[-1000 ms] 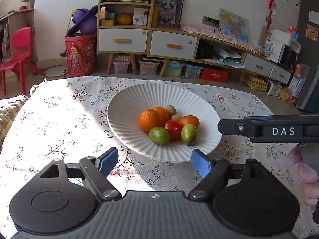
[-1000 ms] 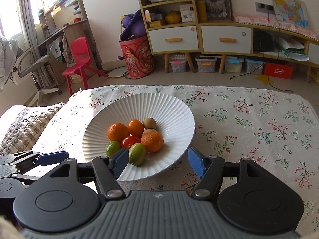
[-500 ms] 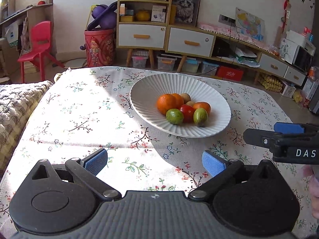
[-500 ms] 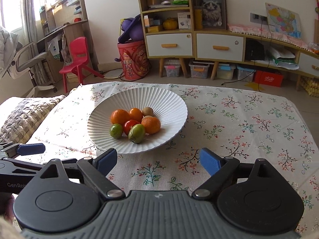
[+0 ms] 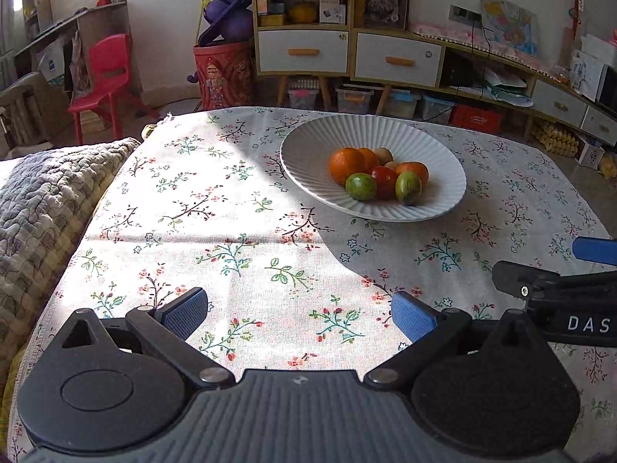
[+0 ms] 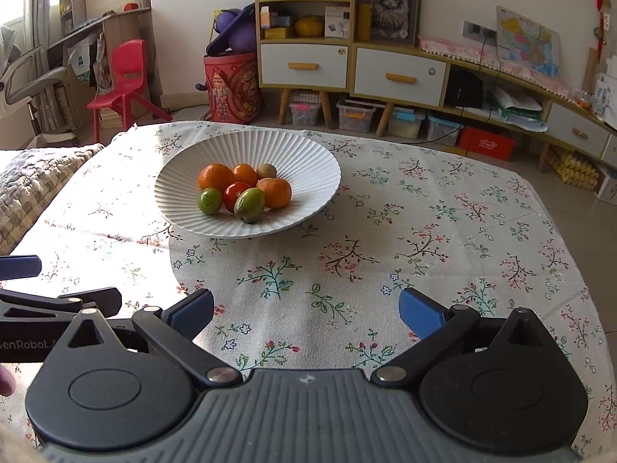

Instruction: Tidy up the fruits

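A white ribbed plate (image 5: 308, 154) (image 6: 308, 162) stands on the floral tablecloth. It holds several fruits: oranges (image 5: 346, 164) (image 6: 215, 176), a red tomato (image 5: 383, 181) (image 6: 236, 193), two green fruits (image 5: 360, 186) (image 6: 250, 204) and brown kiwis (image 6: 266, 170). My left gripper (image 5: 299, 314) is open and empty, well back from the plate over the cloth. My right gripper (image 6: 306, 310) is open and empty too, near the front of the table. Each gripper shows at the edge of the other's view.
The floral tablecloth (image 5: 231, 239) covers the table. A quilted blanket (image 5: 42, 200) lies off its left edge. Beyond the table stand a red chair (image 5: 104, 73), a red bin (image 5: 223, 73) and shelves with drawers (image 5: 347, 54).
Both grippers have pulled back from the plate toward the table's near edge, staying open and empty. The plate and fruits have not moved.
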Available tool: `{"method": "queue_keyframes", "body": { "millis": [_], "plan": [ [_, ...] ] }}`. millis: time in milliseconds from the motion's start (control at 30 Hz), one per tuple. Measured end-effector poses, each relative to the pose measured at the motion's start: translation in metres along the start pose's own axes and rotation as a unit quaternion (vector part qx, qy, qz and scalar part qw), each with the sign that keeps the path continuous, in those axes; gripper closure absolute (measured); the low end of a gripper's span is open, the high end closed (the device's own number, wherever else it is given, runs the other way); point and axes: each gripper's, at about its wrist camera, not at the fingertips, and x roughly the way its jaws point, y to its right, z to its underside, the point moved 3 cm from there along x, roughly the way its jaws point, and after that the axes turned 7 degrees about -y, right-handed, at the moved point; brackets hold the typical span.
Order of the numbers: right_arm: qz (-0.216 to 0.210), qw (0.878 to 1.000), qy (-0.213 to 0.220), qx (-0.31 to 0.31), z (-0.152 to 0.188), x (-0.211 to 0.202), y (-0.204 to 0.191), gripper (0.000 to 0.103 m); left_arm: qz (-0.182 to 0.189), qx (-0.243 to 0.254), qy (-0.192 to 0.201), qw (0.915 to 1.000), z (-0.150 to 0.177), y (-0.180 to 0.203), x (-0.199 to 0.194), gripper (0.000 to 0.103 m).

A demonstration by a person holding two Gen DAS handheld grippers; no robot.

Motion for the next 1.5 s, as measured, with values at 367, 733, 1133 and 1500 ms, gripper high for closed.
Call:
{"method": "queue_keyframes", "body": {
  "millis": [367,733,1133,1500],
  "plan": [
    [0.007,1.000,-0.001,0.012,0.000,0.008,-0.005,0.001,0.001,-0.012,-0.004,0.9999,0.001,-0.006,0.004,0.012],
    [0.007,1.000,-0.009,-0.002,0.002,0.014,-0.015,0.001,-0.004,-0.015,-0.014,0.9998,0.004,-0.012,0.010,0.012],
    [0.007,1.000,-0.009,-0.002,0.003,0.013,-0.016,0.001,-0.002,-0.013,-0.013,0.9998,0.005,-0.011,0.008,0.012],
    [0.007,1.000,-0.011,-0.001,0.004,0.013,-0.015,0.001,-0.003,-0.012,-0.013,0.9998,0.005,-0.011,0.008,0.012]
  ]
}}
